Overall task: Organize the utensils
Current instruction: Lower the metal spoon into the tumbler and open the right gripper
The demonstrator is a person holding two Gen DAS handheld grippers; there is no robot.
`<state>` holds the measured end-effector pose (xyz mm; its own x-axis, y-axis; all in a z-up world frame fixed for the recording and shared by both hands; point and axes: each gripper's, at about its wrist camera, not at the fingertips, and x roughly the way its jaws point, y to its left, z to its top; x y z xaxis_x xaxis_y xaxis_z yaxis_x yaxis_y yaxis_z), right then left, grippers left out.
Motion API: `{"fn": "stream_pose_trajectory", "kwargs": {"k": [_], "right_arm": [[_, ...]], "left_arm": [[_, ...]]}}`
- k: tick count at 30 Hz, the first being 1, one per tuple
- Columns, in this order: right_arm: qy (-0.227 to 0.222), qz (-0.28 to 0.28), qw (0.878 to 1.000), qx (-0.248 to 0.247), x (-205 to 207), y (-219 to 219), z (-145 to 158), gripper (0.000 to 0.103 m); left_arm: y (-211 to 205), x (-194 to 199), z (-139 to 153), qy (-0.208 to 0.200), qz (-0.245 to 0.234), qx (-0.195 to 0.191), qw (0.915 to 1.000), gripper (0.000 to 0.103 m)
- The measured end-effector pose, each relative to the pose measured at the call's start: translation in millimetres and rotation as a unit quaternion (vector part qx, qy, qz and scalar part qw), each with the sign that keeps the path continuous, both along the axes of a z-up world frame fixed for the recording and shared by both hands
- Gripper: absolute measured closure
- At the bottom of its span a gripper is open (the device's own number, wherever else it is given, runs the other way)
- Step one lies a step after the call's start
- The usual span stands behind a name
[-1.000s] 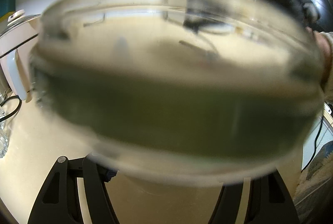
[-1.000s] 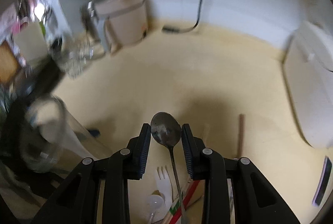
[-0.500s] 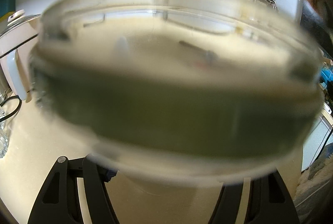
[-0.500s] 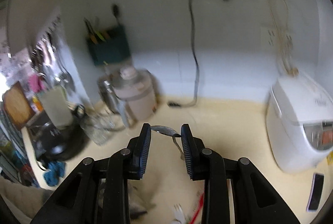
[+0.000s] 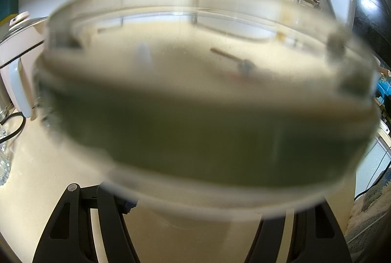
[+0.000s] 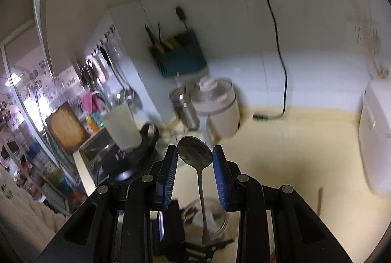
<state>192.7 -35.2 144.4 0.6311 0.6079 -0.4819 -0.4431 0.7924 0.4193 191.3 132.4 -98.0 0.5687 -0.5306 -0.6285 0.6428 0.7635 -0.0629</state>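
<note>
Right gripper [image 6: 195,172] clamped on metal spoon [image 6: 195,157] by its bowl, handle hanging over glass jar [image 6: 205,221] at lower centre. Left gripper [image 5: 195,211] grips the jar. Spoon not yet in; chopstick [image 6: 319,199] remains on counter [image 6: 305,153].

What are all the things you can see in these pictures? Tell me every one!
spoon: one, silver metal, bowl up between the right gripper's blue pads, handle hanging down
glass jar: one, clear with a greenish band, held by the left gripper, fills the left wrist view
rice cooker: one, white, right edge of the counter
kettle: one, white, back of the counter
utensil holder: one, dark green, on the wall
power cord: one, black, hanging down the wall
counter: one, cream
left gripper: one, black
right gripper: one, black with blue pads
</note>
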Motion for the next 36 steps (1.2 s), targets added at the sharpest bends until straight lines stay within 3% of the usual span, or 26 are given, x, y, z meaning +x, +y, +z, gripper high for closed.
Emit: {"fn": "stream_pose_trajectory", "kwargs": {"k": [3,14,25,36], "right_arm": [[0.011,0.005,1.0,0.01,1,4,-9,0.073],[-0.027,0.015,0.999,0.025,0,5,21,0.073],[-0.031,0.013,0.999,0.037,2,2,28,0.073],[0.011,0.005,1.0,0.001,19,10,-12,0.074]], "left_arm": [[0,0,0,0.0,0.0,0.0,1.0,0.032],[-1,0,0,0.001,-0.001,0.0,1.0,0.032],[0,1,0,0.001,-0.001,0.0,1.0,0.032],[0,0,0,0.001,-0.001,0.0,1.0,0.032]]}}
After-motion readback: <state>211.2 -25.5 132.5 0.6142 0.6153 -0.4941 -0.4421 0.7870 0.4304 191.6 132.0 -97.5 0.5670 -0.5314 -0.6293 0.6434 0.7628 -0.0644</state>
